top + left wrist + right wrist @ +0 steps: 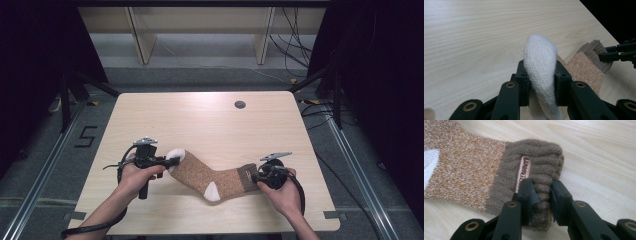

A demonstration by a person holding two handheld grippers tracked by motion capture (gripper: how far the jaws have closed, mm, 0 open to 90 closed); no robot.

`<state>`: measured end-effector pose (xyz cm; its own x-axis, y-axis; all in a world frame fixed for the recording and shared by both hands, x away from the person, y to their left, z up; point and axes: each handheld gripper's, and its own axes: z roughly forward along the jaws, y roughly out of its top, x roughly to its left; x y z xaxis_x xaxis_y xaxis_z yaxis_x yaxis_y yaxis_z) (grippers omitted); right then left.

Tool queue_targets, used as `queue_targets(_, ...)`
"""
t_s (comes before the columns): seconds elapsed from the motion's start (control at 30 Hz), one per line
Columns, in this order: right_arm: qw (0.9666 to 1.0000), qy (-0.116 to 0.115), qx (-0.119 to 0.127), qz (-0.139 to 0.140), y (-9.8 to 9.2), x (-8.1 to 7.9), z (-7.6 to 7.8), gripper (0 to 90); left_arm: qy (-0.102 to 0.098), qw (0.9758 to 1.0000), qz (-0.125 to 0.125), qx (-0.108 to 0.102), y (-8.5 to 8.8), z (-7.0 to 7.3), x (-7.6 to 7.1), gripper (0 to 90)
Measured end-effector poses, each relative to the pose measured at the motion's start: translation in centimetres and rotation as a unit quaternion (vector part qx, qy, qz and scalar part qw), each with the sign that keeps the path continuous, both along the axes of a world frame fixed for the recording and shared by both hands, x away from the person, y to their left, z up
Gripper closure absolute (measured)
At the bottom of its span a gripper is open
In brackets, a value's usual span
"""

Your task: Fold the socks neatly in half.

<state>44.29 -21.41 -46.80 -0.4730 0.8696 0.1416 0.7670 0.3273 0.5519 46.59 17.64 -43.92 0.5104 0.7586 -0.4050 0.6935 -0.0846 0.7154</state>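
A brown speckled sock (205,175) with a white toe, a white heel and a darker ribbed cuff lies stretched across the near part of the wooden table (200,120). My left gripper (170,161) is shut on the white toe (540,65), which bulges up between its black jaws. My right gripper (254,176) is shut on the ribbed cuff (541,170), pinching a fold of it beside a small copper-coloured label (524,171). In the left gripper view the far cuff (594,53) sits in the other gripper's (602,53) jaws.
A small dark round disc (240,104) lies near the table's far edge. Past the table stand wooden shelf legs (142,35) and loose cables (295,45) on grey floor. Dark curtains flank both sides.
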Motion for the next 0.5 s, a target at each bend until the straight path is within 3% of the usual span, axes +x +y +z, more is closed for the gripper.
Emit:
queue_targets(0.13, 1.0, 0.003, 0.006, -0.005, 0.14, 0.17, -0.03, 72.4, 0.004, 1.0, 0.003, 0.004, 0.17, -0.17, 0.28, 70.9)
queue_targets(0.43, 0.9999, -0.004, -0.01, 0.001, 0.11, 0.28, -0.02, 72.4, -0.003, 1.0, -0.002, 0.002, -0.37, 0.49, 0.02, 70.9)
queue_targets(0.5, 1.0, -0.002, 0.001, -0.002, 0.23, 0.16, -0.03, 72.4, -0.005, 1.0, -0.005, 0.002, -0.57, 0.73, -0.05, 70.9)
